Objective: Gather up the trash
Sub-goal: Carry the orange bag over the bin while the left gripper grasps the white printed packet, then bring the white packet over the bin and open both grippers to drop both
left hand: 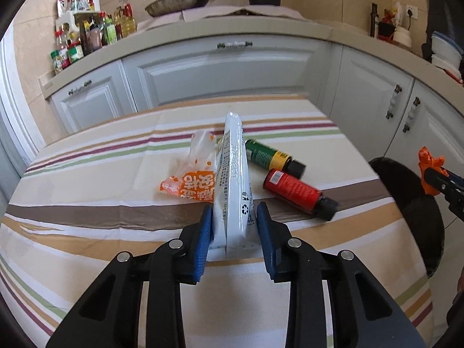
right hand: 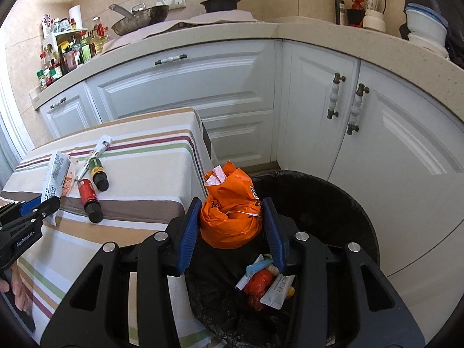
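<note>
Now, in your left wrist view, the left claw [left hand: 234, 229] is clamped on the white packet [left hand: 233, 179], whose long axis runs away toward twelve o'clock over the striped table [left hand: 87, 174]; the red bottle [left hand: 293, 191] lies at two o'clock. In your right wrist view, the right claw [right hand: 232, 226] grips the crumpled orange bag [right hand: 232, 217], and the black-lined bin [right hand: 333, 208] opens directly beneath, toward three o'clock, so the right hand is nearer.
</note>
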